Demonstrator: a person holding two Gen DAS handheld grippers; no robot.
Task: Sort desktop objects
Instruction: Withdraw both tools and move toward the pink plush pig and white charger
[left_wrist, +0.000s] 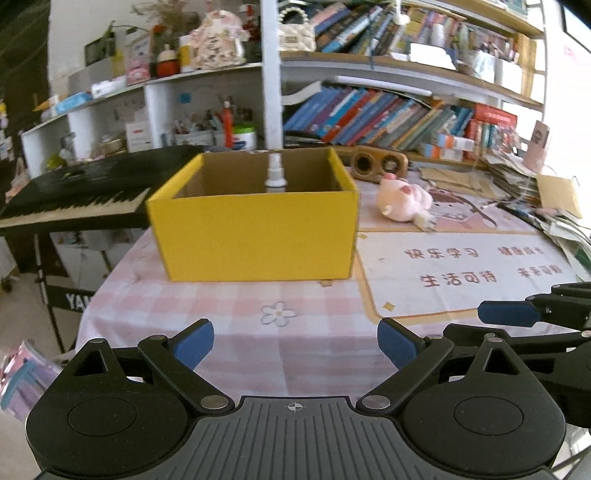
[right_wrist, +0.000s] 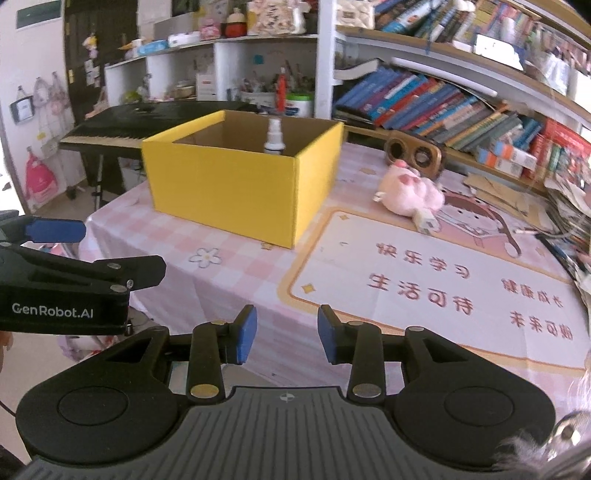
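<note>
Hovering Over the Checked Cloth, Both Grippers Empty

Hanging above the pink checked tablecloth (left_wrist: 229, 306), the left gripper (left_wrist: 295, 345) had its blue pads (left_wrist: 194, 345) spread wide, nothing between them. Beside it, the right gripper (right_wrist: 287, 334) sat lower over the near edge of the table, its pads (right_wrist: 246, 334) parted by a narrower gap, also holding nothing. In the right wrist view the left gripper's black body poked in from the left edge.

Ahead stood the yellow box (left_wrist: 258, 230), open at the top, resting on the cloth. And inside it, upright near the back wall, was a white spray bottle (left_wrist: 276, 173), its nozzle rising above the rim. Out to the right of the box lay a pink plush toy (right_wrist: 412, 194), on its side on the printed mat (right_wrist: 424, 295), well apart from both grippers. Behind the plush sat a wooden speaker (right_wrist: 413, 153), a black keyboard (left_wrist: 77, 188) flanked the table on the left, and bookshelves (left_wrist: 388, 114) filled the background
</note>
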